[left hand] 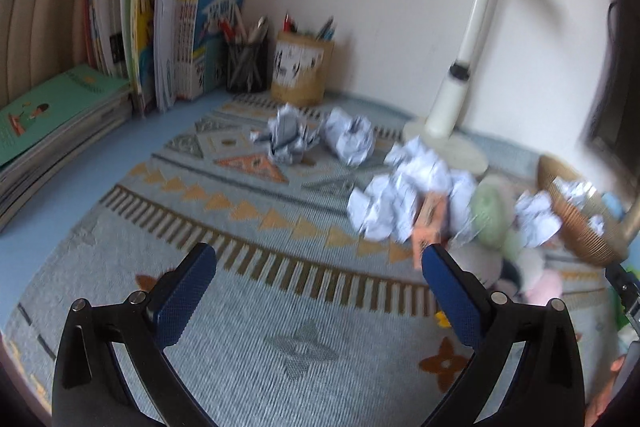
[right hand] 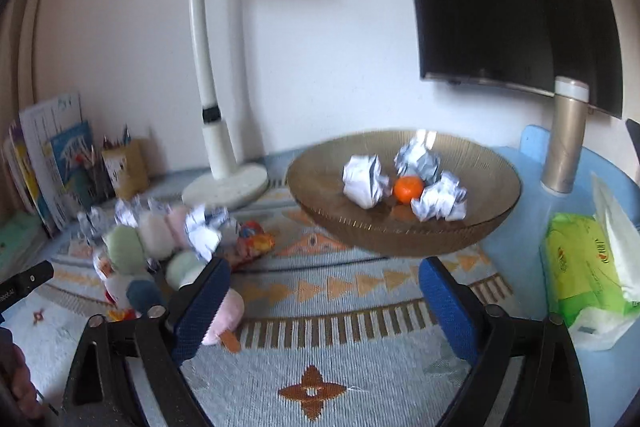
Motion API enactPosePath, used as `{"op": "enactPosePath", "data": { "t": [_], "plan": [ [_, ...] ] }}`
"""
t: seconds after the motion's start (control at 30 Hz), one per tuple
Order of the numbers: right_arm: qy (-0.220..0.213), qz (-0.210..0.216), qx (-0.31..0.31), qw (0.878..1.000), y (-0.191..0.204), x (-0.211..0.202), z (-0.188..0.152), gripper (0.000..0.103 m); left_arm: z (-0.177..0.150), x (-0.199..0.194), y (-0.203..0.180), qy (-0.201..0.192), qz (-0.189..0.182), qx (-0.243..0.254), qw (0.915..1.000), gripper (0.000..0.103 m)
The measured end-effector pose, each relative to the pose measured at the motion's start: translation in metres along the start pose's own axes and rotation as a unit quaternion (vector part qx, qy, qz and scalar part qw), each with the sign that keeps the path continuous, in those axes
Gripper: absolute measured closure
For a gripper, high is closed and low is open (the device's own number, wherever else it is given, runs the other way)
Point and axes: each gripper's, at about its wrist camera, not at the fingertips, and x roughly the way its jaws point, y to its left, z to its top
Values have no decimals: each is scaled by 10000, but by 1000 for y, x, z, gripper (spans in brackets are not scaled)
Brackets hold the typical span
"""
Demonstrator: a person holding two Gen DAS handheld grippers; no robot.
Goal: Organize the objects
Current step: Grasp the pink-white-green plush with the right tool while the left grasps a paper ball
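Observation:
My left gripper point(left hand: 318, 259) is open and empty above the patterned mat point(left hand: 248, 307). Two crumpled paper balls point(left hand: 286, 135) lie ahead near the back; a bigger blurred heap of paper balls point(left hand: 408, 195) lies ahead right beside plush toys point(left hand: 490, 215). My right gripper point(right hand: 324, 273) is open and empty in front of a brown bowl point(right hand: 320, 183). The bowl holds three paper balls point(right hand: 364, 181) and an orange point(right hand: 408, 189). The bowl also shows in the left wrist view point(left hand: 576, 223). More paper balls point(right hand: 204, 229) and plush toys point(right hand: 132, 251) lie left of the right gripper.
A white desk lamp point(right hand: 224, 183) stands at the back. Books point(left hand: 168, 27) and two pen holders point(left hand: 302, 71) line the back left. A green tissue pack point(right hand: 584, 267) and a gold bottle point(right hand: 566, 139) stand at the right. A snack packet point(right hand: 254, 241) lies by the toys.

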Motion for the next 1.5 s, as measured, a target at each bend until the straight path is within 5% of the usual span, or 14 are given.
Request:
{"op": "enactPosePath", "data": {
  "t": [0.13,0.37,0.5,0.6,0.67,0.8,0.9,0.97,1.1,1.13,1.2,1.33,1.5],
  "plan": [
    [314,-146,-251,9991,10,14,-3,5,-5,-5,-7,-48,14,242,9997,1],
    [-55,-288,-265,9992,10,-1,-3,3,-4,1,-5,242,-185,257,9992,1],
    [-195,-296,-241,9991,9,-9,0,3,23,8,-7,267,-397,1137,9924,1],
    [-321,-86,-386,9987,19,-25,13,3,48,23,-6,389,-908,1554,9829,1],
    [17,135,-760,9970,35,-20,24,3,60,47,-4,660,-1068,1723,9770,4],
    [901,1150,-1191,9821,56,10,36,5,62,87,-1,1312,-1625,1774,9617,32],
    [1303,1625,-1384,9682,60,34,31,19,59,103,1,1632,-2269,1713,9448,32],
    [1526,1656,-1462,9633,60,52,27,19,56,108,-3,1848,-2687,1663,9306,32],
    [2072,2078,-1247,9478,58,87,19,20,51,112,-27,1908,-2569,2109,9236,32],
    [2141,2134,-1160,9461,58,94,16,20,52,112,-29,1917,-2559,2113,9237,32],
    [2295,2232,-1038,9417,59,104,12,31,50,110,-34,1854,-2616,2094,9238,60],
    [2311,2239,-984,9417,60,100,3,58,45,91,-31,1585,-2531,2206,9285,60],
    [2163,2091,-733,9508,41,70,6,59,41,48,7,1216,-2084,1462,9594,60]
  ]
}}
